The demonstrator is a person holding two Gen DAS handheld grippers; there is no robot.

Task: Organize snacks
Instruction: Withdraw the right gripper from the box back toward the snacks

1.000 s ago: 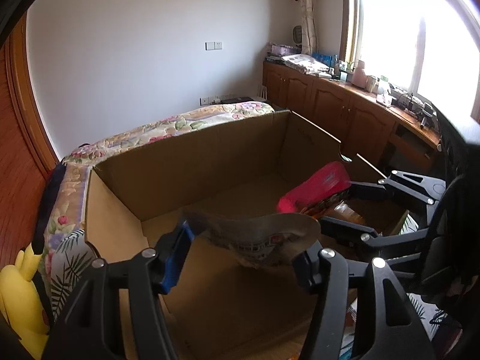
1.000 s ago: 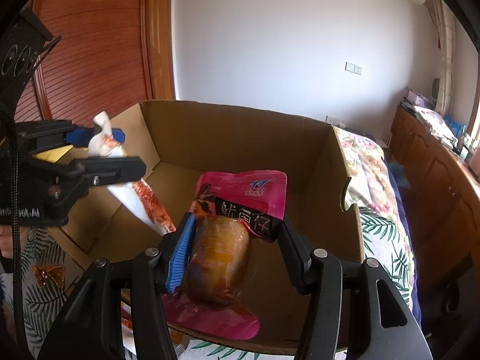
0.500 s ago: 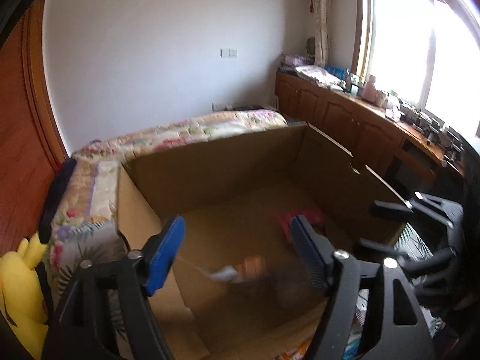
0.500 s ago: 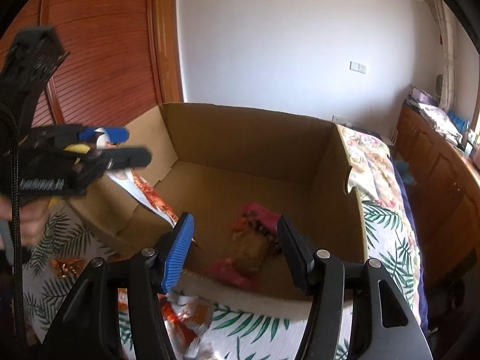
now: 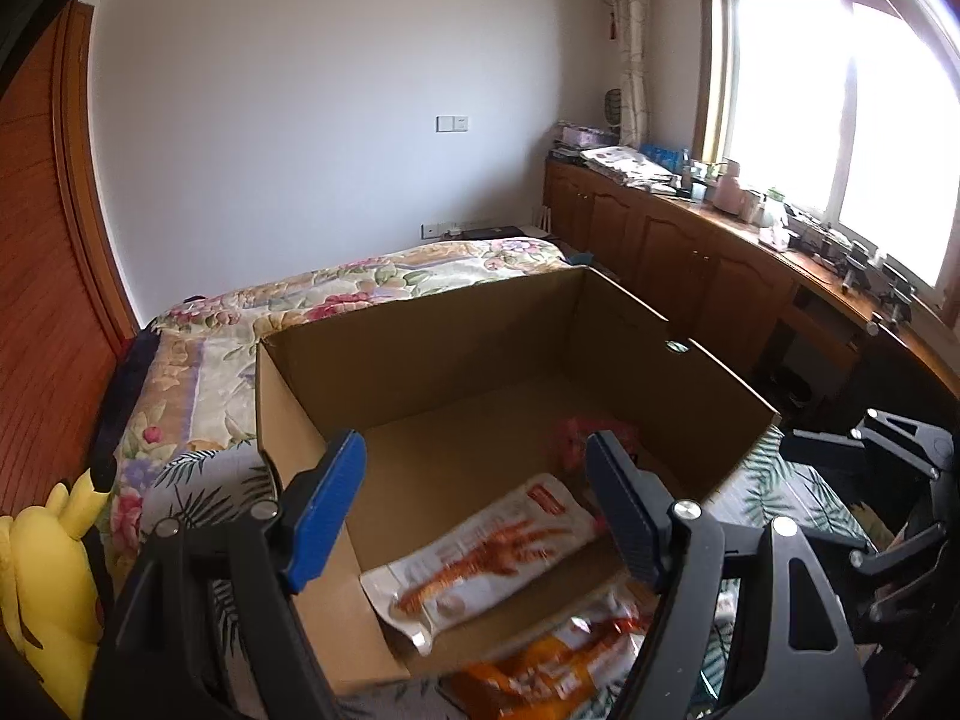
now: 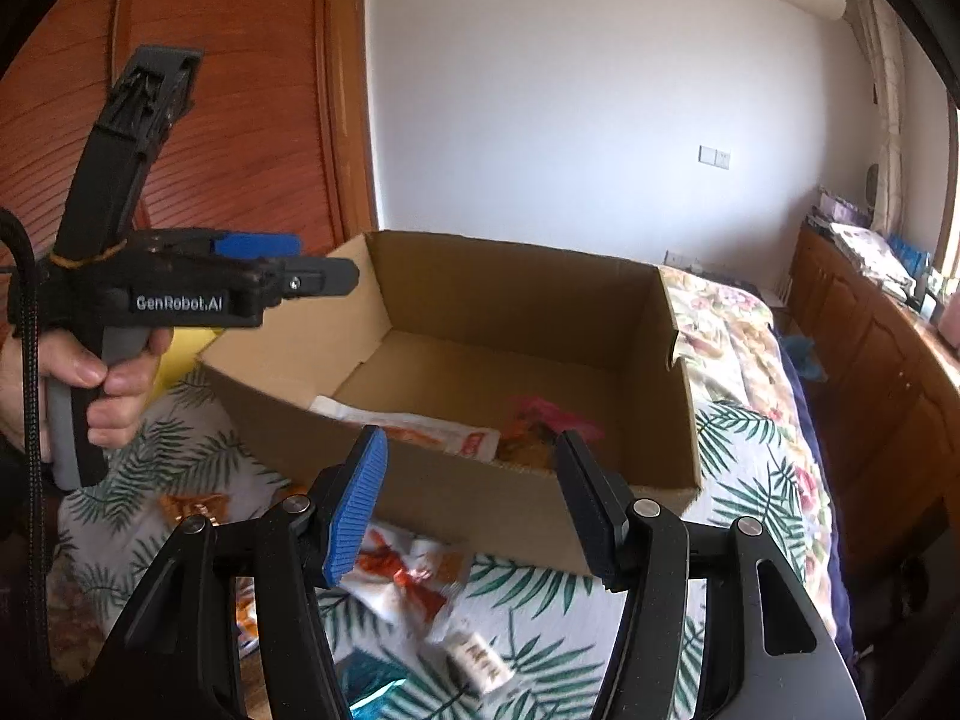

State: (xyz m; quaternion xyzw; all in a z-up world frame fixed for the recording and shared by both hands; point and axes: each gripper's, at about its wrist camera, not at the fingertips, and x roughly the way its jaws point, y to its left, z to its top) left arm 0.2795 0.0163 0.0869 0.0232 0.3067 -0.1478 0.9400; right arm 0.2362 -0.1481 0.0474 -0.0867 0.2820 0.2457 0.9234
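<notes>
An open cardboard box (image 5: pixel 456 348) (image 6: pixel 528 300) stands on the bed. Inside lie a white snack bag with orange print (image 5: pixel 486 552) (image 6: pixel 420 429) and a pink snack bag (image 5: pixel 576 432) (image 6: pixel 540 426). My left gripper (image 5: pixel 474 504) is open and empty above the box's near edge; it also shows at the left of the right wrist view (image 6: pixel 288 264). My right gripper (image 6: pixel 468 504) is open and empty, above the box's front wall. Loose snack packets (image 6: pixel 414 582) lie on the bedspread in front of the box; an orange one (image 5: pixel 558 660) lies below the left gripper.
The bedspread (image 6: pixel 750 480) has a leaf and flower print. A yellow plush toy (image 5: pixel 42 576) sits at the left. Wooden cabinets (image 5: pixel 690 252) with clutter run under the window at the right. A wooden wardrobe (image 6: pixel 228 90) stands at the left.
Both grippers opened and dropped their bags into the box, the left the white one, the right the pink one. Both have since pulled back and up from the box.
</notes>
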